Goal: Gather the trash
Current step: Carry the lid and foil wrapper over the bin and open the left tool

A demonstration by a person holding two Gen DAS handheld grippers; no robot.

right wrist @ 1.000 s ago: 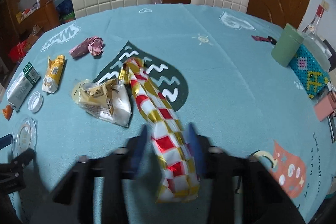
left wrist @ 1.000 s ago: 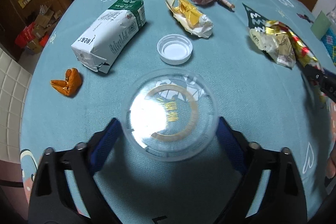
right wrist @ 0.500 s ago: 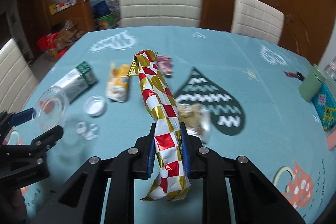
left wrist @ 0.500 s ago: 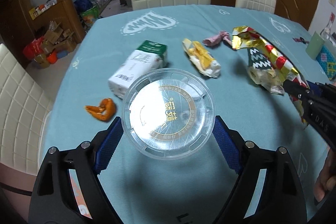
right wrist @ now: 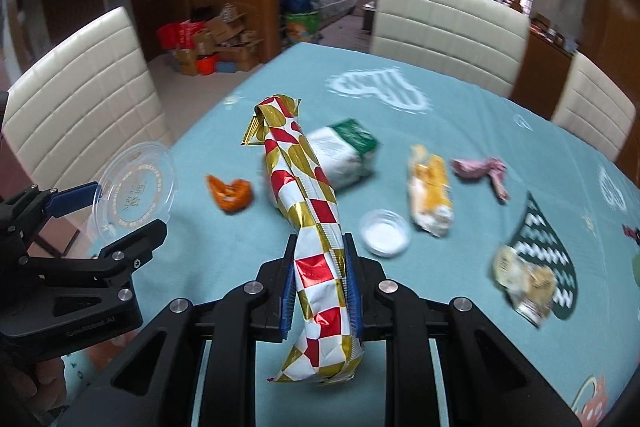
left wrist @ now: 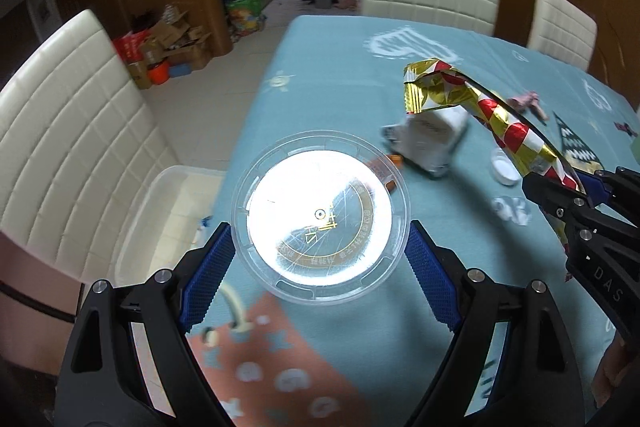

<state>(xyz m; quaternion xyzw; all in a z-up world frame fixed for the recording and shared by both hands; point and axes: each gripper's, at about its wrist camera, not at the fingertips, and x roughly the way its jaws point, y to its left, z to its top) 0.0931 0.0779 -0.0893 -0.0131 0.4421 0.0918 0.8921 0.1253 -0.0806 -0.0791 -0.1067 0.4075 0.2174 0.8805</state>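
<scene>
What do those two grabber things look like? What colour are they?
Both are black plastic frames with round silver bolts. The left gripper has two long black fingers lined with bumpy blue pads. The right gripper looks the same, with blue ridged pads. White lettering, "DAS", shows on its black body. A bit of bare skin shows at the edges; no sleeves or cables visible.

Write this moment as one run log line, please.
left tongs: shut on clear lid | right tongs: shut on checkered wrapper | both lifted above table | clear bin on chair
</scene>
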